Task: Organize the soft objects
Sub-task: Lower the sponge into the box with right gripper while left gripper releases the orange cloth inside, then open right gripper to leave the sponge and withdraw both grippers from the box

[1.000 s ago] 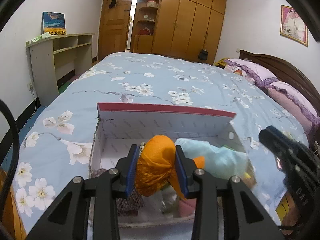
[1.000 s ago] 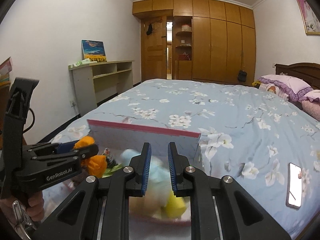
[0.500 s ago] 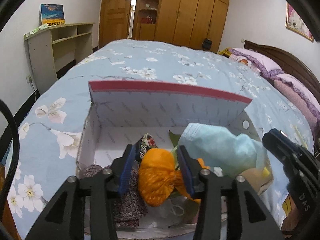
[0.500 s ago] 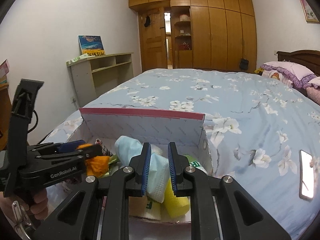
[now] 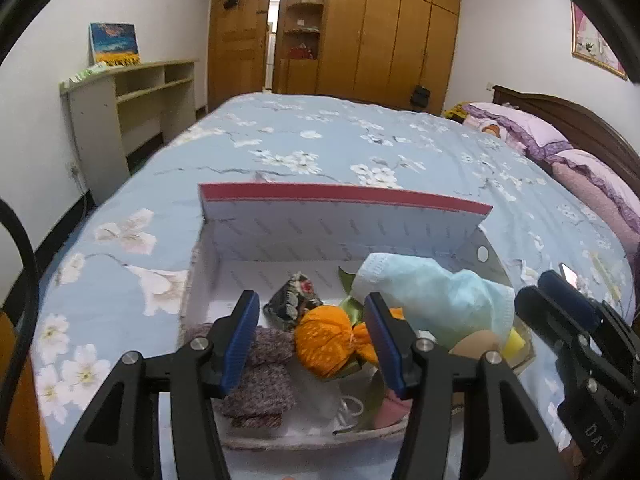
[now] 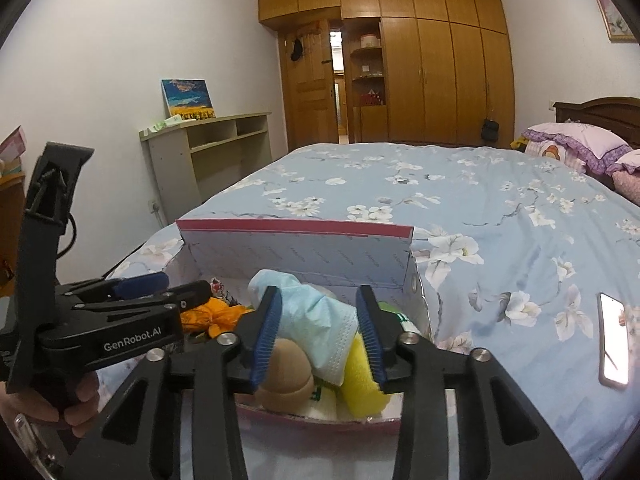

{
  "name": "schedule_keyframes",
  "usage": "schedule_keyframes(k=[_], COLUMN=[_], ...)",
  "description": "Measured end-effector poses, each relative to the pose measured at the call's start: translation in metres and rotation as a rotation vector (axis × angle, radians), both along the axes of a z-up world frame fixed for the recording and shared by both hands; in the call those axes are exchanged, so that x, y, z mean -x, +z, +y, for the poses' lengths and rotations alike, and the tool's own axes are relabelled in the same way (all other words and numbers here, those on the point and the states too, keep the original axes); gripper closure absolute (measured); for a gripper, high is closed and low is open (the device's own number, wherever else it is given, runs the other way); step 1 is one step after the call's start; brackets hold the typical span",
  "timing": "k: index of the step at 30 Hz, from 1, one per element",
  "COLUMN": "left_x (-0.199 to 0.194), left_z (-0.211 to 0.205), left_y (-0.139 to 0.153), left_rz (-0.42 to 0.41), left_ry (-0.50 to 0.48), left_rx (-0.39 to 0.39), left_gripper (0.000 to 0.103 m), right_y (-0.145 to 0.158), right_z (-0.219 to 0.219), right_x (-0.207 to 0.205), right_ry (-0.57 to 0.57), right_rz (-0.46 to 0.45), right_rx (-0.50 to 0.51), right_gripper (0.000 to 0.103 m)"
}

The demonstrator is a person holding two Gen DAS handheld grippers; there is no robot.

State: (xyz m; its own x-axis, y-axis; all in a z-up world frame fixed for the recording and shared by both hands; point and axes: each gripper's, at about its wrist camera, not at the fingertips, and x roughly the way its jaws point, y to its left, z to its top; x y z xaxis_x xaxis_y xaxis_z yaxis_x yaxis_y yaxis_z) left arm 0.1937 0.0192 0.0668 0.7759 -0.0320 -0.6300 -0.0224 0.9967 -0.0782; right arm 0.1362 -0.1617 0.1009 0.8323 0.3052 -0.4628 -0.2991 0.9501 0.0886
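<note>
While my left gripper (image 5: 310,334) hangs over the open box (image 5: 344,216) on the bed (image 5: 360,148), its jaws have just been opening and stand apart; the orange bundle (image 5: 326,340) lies loose between them on the pile. My right gripper (image 6: 318,326) has also just been opening, and the blue mask (image 6: 316,316) sits between its separated pads, resting in the box.

"GenRobot.AI" stands in white on the left gripper (image 6: 188,294), at eight o'clock; "DAS" marks the right gripper (image 5: 560,300), at four o'clock.
</note>
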Motion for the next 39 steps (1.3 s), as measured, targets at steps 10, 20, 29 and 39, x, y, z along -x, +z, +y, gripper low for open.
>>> schedule_keyframes(k=[10,20,29,39], left_x=[0.034,0.075,0.098,0.104], left_z=[0.009,0.013,0.006,-0.008], left_y=[0.017,0.011,-0.015,-0.048], left_rz=[-0.043,-0.070,-0.066,-0.044], left_ry=[0.051,0.068,0.073,0.044], left_rx=[0.015,0.021,-0.003,-0.028], left_gripper=[0.045,0.045,0.045,0.045], right_y=[0.008,-0.004,-0.035,-0.060], right_z=[0.002,0.004,0.000,0.017], right_x=[0.023,0.055,0.073,0.081], right_ry=[0.017,0.014,-0.060,-0.027], right_rz=[0.005,0.027,0.078,0.084], right_rx=[-0.023,-0.025,-0.018,0.047], right_gripper=[0.056,0.056,0.056,0.056])
